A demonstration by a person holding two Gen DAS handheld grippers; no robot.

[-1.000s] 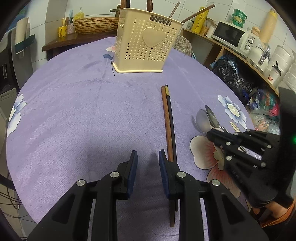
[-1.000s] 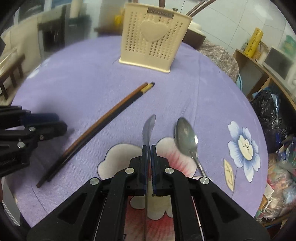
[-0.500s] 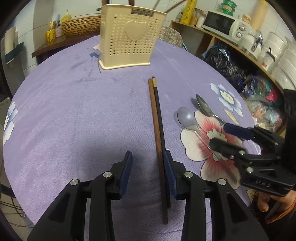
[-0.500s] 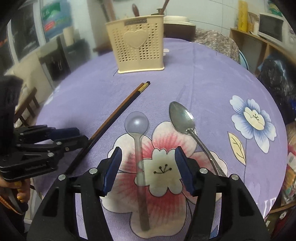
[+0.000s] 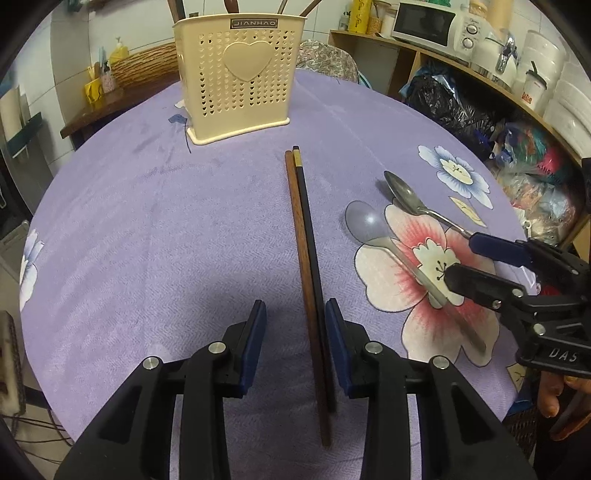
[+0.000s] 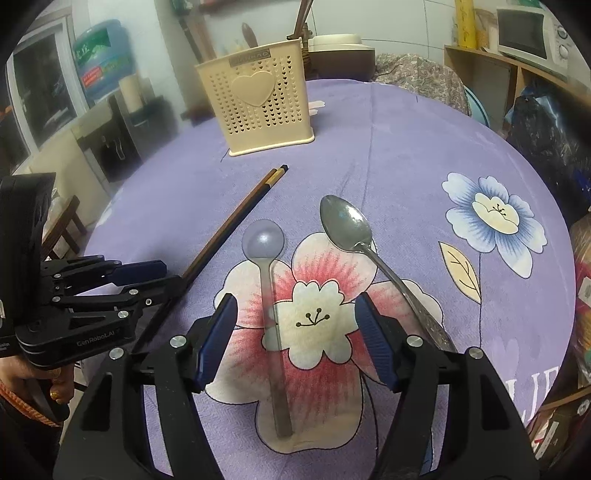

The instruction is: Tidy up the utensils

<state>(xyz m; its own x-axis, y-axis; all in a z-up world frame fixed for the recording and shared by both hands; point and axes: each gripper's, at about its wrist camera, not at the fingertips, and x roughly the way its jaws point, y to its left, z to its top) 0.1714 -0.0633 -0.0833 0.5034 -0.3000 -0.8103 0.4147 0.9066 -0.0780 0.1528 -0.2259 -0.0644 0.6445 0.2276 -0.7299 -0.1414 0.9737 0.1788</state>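
A cream perforated utensil holder (image 5: 238,72) with a heart stands at the far side of the purple table, also in the right wrist view (image 6: 260,103). A pair of chopsticks (image 5: 304,236) lies lengthwise; my left gripper (image 5: 295,325) is open and straddles their near part. A clear plastic spoon (image 6: 269,291) and a metal spoon (image 6: 354,236) lie on the flower print. My right gripper (image 6: 295,325) is open above the plastic spoon's handle, holding nothing. It also shows in the left wrist view (image 5: 465,258).
Several utensils stand in the holder. A wooden shelf (image 5: 461,62) with a microwave (image 5: 424,20), jars and bags is to the right of the table. A side table with a wicker basket (image 5: 144,68) is at the far left. A chair (image 6: 66,229) stands left.
My right gripper let go of the plastic spoon, which now lies flat on the table, and opened wide. My left gripper opened wider and shifted right so the chopsticks lie between its fingers.
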